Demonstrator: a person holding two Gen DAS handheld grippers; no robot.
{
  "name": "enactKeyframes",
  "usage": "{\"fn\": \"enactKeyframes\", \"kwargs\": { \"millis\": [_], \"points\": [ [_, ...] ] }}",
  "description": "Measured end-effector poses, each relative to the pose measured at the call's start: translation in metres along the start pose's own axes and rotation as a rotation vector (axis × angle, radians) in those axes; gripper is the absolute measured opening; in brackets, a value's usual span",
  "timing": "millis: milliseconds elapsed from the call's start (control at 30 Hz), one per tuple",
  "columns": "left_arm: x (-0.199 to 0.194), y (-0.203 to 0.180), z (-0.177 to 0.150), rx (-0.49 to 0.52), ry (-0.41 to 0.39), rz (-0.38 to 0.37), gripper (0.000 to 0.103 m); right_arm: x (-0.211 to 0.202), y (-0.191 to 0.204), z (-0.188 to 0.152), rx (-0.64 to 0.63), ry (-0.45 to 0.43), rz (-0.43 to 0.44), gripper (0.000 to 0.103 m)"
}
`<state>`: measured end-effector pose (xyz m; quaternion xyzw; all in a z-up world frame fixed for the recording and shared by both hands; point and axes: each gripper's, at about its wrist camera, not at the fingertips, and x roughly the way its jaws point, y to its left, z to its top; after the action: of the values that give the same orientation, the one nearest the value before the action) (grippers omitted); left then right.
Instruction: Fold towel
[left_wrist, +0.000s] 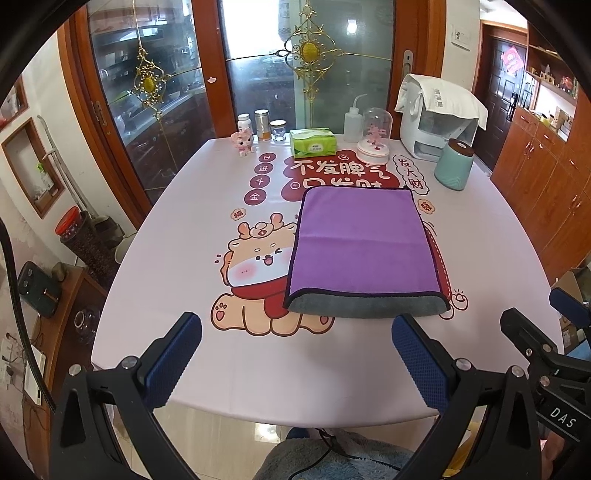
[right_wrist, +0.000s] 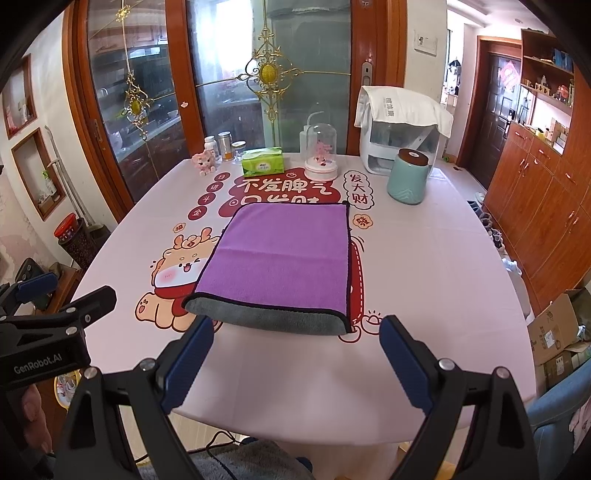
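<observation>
Both jaws stood spread wide and held nothing: my left gripper (left_wrist: 295, 358) hovered over the near edge of the desk (left_wrist: 184, 229), and my right gripper (right_wrist: 297, 356) hung just beside it, also at the near edge, its blue pads (right_wrist: 406, 365) apart.

Going left to right along the far side of the desk, I saw a small pink figurine (left_wrist: 243, 144), then a white pill bottle (left_wrist: 243, 123), a tall jar (left_wrist: 263, 125) and a short glass jar (left_wrist: 277, 130) close together. Next came a green tissue box (left_wrist: 313, 143), a white squeeze bottle (left_wrist: 352, 125) with a bent spout, and a glass dome (left_wrist: 375, 138) on a white base with a pink ornament inside. Further right stood a white appliance (left_wrist: 436, 125) draped with a white cloth, and in front of it a teal canister (left_wrist: 454, 164) with a dark lid.

Nearer to me, the purple towel (left_wrist: 362, 247) lay flat on the printed tablecloth, right of the cartoon deer (left_wrist: 255, 266). It was folded over, with its gray underside (left_wrist: 365, 306) showing along the near edge, just ahead of both grippers and touching neither.
</observation>
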<state>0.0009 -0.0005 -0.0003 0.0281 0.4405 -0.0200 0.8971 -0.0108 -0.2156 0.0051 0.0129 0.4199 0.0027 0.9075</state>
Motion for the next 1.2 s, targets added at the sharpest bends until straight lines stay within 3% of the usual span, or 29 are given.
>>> {"fn": "enactKeyframes", "kwargs": {
  "millis": [1200],
  "points": [
    [0.0087,0.0034,-0.0079,0.001,0.019,-0.001,0.103,0.0081,-0.0003,0.0,0.01,0.014,-0.005,0.092]
  ]
}}
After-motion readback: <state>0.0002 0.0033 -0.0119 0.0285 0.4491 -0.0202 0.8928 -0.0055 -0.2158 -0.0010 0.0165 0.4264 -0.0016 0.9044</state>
